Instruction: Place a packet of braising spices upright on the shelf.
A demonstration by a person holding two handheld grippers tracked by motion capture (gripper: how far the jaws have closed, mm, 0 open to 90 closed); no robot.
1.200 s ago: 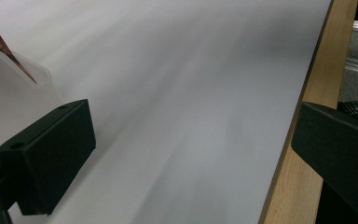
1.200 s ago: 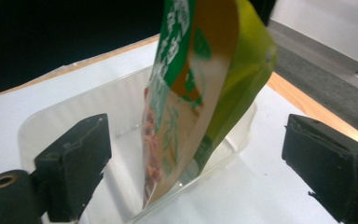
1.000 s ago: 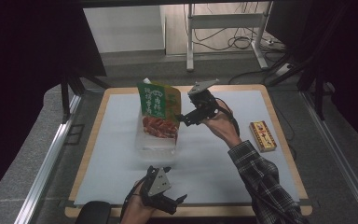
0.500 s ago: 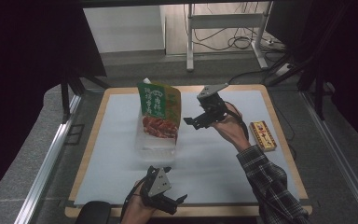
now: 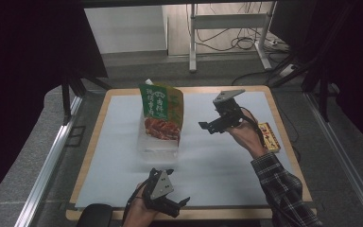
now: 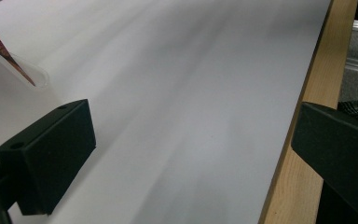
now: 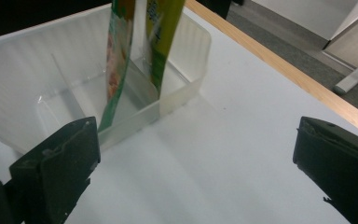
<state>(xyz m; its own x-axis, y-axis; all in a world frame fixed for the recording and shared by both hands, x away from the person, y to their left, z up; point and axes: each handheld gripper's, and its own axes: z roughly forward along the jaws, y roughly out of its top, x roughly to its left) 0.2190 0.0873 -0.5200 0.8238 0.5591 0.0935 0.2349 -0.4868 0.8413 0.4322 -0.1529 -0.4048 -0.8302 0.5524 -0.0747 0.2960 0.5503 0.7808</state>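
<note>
You are pulling your right gripper [image 5: 211,126] back from the green snack pouches [image 5: 163,112], which it was right beside a second ago; its jaws are gaping wide, holding nothing, so the placing looks finished. The pouches are standing upright in the clear plastic bin [image 7: 177,91] mid-table. Your left gripper [image 5: 176,206] is resting near the front edge, jaws spread wide and empty.

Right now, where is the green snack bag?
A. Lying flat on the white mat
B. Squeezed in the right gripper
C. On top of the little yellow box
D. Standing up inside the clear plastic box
D. The green snack bag stands upright with its bottom inside the clear plastic box, while the right gripper is open beside it, apart from it.
</note>
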